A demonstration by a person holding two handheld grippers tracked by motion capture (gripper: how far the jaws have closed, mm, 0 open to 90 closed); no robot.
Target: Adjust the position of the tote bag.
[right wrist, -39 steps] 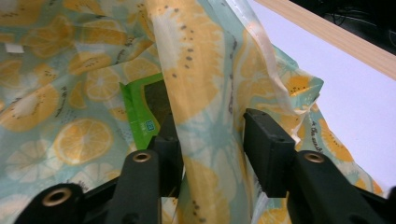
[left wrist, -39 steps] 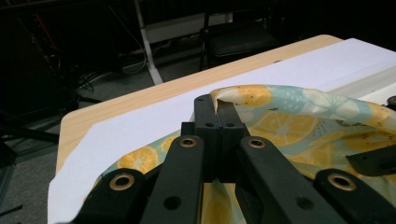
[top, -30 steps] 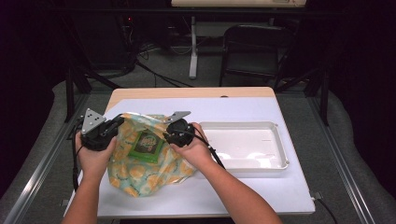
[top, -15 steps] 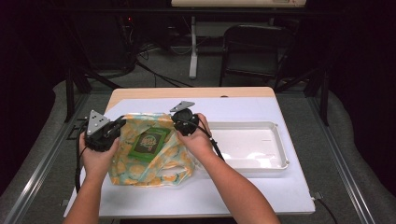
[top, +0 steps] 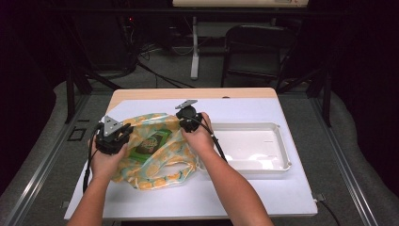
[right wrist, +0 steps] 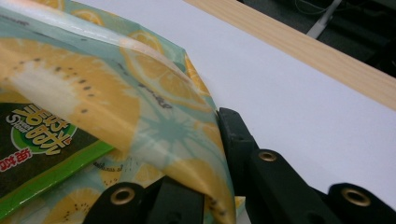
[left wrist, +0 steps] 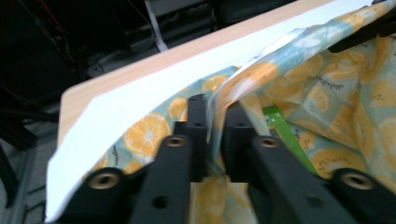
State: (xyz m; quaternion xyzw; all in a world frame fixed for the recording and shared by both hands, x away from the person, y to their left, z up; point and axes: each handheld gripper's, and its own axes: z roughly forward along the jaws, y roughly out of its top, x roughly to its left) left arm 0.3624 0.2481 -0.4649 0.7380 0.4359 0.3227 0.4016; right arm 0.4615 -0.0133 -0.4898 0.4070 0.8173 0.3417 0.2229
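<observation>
Item one: a plastic bag [top: 155, 157] printed with orange and kiwi slices on pale blue-green. We find it lying on the white sheet [top: 244, 193] that covers the table [top: 197, 93], toward the left half, with its mouth held wide between our two tools. Inside it we log a dark packet [top: 149, 143] with a green border and a round green label; in the right gripper view the same packet [right wrist: 32, 140] shows through the opening.

Item two: the left gripper [top: 113, 137], in our left hand [top: 106, 162], at the bag's left rim. In the left gripper view a fold of the bag [left wrist: 224, 93] stands up between the two black jaws. The jaws have just been opening, and a narrow gap shows on each side of the film, so we record them as slightly parted around the rim, not pinching it.

Item three: the right gripper [top: 189, 115], in our right hand [top: 200, 139], at the bag's far right rim. In the right gripper view the bag's edge [right wrist: 205, 154] runs down between the jaws, which we see pressed together on it; the film drapes over one jaw.

Item four: a white tray [top: 282, 150], shallow, on the sheet just right of the bag.

Item five: a dark chair [top: 254, 52], on the floor beyond the table.
</observation>
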